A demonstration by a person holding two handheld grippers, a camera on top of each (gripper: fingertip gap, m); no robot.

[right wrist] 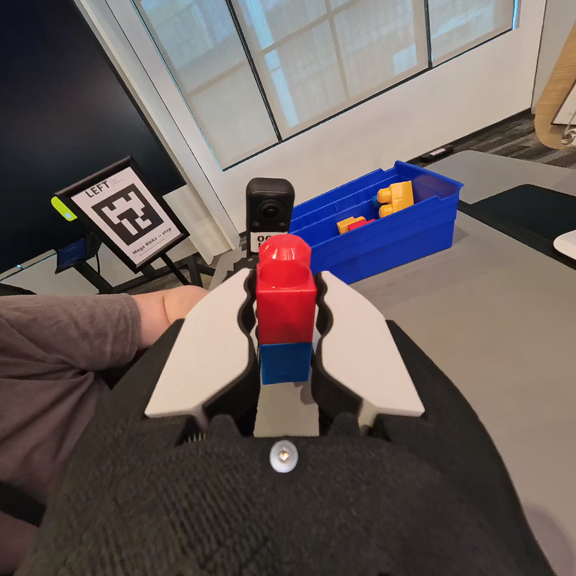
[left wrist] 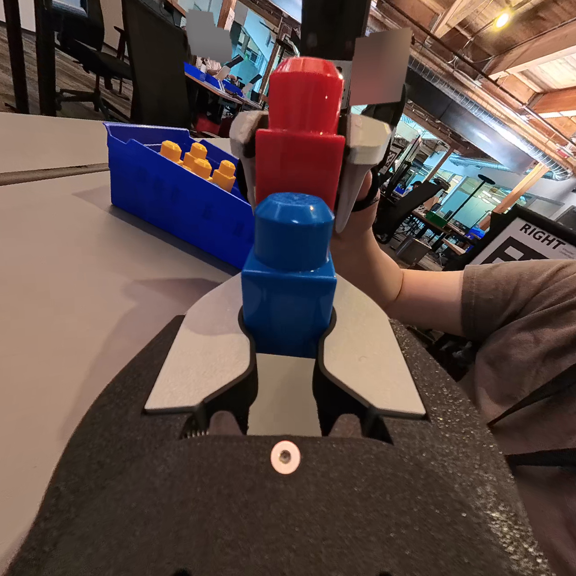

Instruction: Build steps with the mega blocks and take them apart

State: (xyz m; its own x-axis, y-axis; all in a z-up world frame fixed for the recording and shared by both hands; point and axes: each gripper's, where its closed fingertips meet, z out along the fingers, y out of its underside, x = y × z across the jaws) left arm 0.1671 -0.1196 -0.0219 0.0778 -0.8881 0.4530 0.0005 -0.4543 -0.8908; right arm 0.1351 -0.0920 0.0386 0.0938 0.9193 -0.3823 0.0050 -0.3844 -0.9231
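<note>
Blocks are in hand on both sides, held above the grey table (right wrist: 467,327). My left gripper (left wrist: 288,314) is clamped on a blue block (left wrist: 288,299), fingers pressed to its two sides, stud pointing away from the camera. My right gripper (right wrist: 285,308) is clenched on a red block (right wrist: 285,308), wavy inner pads tight against both flanks.

From the left wrist view, the red block (left wrist: 299,156) sits directly beyond the blue one, with the right gripper (left wrist: 299,162) reaching in from the far side and its white fingers (left wrist: 367,146) on either side of the red body. Red and blue overlap in this view.

From the right wrist view, the blue block (right wrist: 285,363) shows just below the red, edges meeting flush. I cannot tell from either view whether the two are fully pressed together or only touching.

Blue bin (left wrist: 174,187) stands on the table to the left of the left gripper, holding yellow blocks (left wrist: 199,165). In the right wrist view the bin (right wrist: 389,246) lies beyond and right of the gripper; inside I see yellow blocks (right wrist: 396,196) plus a red piece and a bit of blue.

A framed marker sign (right wrist: 124,215) stands off the table to the left. The person's forearm (left wrist: 374,274) and grey sleeve (left wrist: 514,327) enter from the right in the left wrist view.
</note>
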